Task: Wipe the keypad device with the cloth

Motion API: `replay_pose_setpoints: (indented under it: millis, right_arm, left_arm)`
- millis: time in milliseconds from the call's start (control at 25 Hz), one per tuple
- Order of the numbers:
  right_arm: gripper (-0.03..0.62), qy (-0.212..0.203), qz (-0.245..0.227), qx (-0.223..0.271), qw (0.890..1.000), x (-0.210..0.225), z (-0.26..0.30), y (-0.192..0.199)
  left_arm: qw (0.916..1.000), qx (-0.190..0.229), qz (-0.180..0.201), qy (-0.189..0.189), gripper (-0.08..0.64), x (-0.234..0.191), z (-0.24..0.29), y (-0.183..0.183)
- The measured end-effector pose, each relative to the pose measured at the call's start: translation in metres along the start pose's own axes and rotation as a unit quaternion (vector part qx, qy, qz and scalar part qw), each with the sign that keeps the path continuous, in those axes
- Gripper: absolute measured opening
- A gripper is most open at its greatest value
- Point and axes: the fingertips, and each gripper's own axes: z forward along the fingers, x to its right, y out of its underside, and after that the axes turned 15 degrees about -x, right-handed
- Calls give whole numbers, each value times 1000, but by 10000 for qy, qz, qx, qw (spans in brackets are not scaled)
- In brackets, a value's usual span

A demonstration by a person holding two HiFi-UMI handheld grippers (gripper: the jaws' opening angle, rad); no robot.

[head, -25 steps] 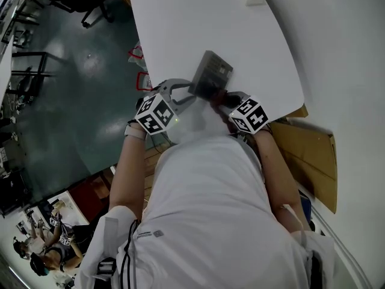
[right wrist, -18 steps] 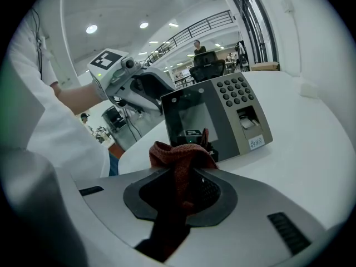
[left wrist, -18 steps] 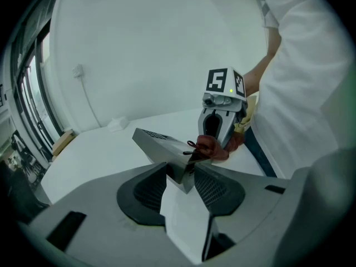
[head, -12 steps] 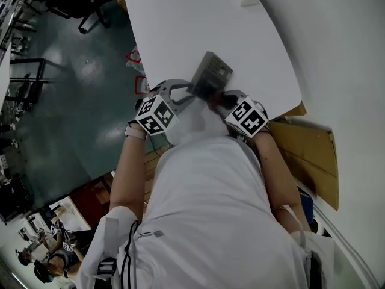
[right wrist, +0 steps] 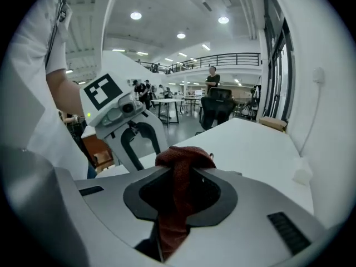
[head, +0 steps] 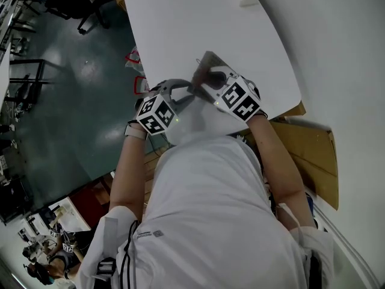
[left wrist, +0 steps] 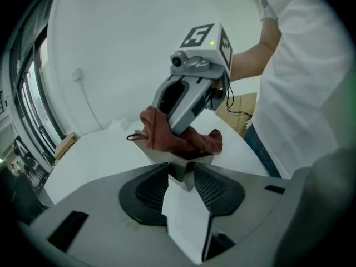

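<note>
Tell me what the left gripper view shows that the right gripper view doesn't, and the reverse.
Only the left gripper view shows the keypad device, its corner clamped in the left tool, with the right tool holding the cloth on its top. Only the right gripper view shows the cloth pinched between the right tool's jaws, plus an open hall behind with an office chair. Both show the cloth, the white table and the opposite tool.

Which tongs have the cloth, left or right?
The right tongs: shut on the red-brown cloth, which lies on the keypad device. The left tongs clamp only the device's corner.
</note>
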Motion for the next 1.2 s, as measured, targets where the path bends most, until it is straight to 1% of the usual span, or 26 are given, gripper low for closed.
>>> replay_pose_setpoints:
  millis: [40,120,200,440,760,1000,1200]
  right_arm:
    - [78,-26,-8,-54,10000,-2,3,2]
    - [78,-92,119,-55,9999,-4,5,5]
    - [78,-146,306,26,9994,-3,5,8]
    - [78,-115,726,345,9967,4,6,15]
    - [78,-296,1082,121,9936,3,11,37]
    - [78,-488,1459,53,9881,1,12,52]
    - [78,-525,1570,-57,9862,0,12,66]
  left_arm:
    - [10000,-2,9,-4,147,0,0,-1]
    - [10000,-9,26,-7,147,1,0,-2]
    - [10000,-10,28,-5,147,2,0,-2]
    - [10000,46,-47,5,147,0,0,0]
    - [9999,95,-73,8,147,0,0,1]
    - [9999,140,-97,1,147,2,-1,0]
    - [9998,163,-98,35,147,3,-1,0]
